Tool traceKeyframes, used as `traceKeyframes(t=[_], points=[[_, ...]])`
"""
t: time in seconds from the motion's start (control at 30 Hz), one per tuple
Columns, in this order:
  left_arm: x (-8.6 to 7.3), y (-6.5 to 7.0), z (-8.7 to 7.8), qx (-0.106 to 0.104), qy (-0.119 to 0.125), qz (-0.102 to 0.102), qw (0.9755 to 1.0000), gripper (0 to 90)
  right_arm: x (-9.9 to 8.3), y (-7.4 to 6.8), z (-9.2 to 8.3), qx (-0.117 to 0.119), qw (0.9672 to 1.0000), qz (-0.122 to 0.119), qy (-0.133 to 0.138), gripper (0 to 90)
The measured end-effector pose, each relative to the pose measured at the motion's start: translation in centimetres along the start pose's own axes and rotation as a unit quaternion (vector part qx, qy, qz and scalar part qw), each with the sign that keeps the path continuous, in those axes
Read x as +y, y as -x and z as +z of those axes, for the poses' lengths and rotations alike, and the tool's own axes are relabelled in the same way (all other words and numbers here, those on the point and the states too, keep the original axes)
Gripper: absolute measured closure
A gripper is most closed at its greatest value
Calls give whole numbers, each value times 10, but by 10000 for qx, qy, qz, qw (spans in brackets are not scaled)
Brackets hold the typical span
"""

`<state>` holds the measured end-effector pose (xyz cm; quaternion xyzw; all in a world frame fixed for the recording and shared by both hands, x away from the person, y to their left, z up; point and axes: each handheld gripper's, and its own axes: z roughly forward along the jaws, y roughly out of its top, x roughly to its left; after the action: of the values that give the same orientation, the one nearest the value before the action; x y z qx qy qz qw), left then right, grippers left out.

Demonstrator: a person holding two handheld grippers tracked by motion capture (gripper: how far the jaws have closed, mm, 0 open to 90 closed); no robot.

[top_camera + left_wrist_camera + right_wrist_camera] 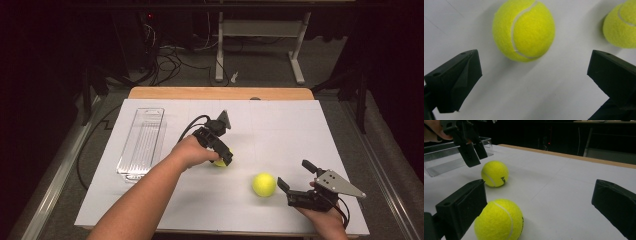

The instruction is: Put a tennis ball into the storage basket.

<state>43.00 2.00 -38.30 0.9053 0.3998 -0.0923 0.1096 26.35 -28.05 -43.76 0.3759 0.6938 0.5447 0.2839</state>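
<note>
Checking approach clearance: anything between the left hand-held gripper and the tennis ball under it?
Nothing visible. The left hand-held gripper hangs open over the near tennis ball, with bare white table between jaws and ball. The second tennis ball lies off to one side, apart from the first and outside the jaws' path.

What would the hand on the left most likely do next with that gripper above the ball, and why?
Probably lower the left gripper straight down around the farther tennis ball, then close. Its jaws stand open and hover above the ball without touching it. The other ball lies apart, by the right gripper.
</note>
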Motion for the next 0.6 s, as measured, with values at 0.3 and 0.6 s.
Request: traceKeyframes(t=[0.3, 0.6], points=[[8, -9, 12, -44, 26, -137, 9999, 6, 0, 0, 0, 17, 10000, 5, 6, 5], [15, -13, 22, -51, 60, -185, 9998, 7, 0, 0, 0, 27, 10000, 9, 3, 5]])
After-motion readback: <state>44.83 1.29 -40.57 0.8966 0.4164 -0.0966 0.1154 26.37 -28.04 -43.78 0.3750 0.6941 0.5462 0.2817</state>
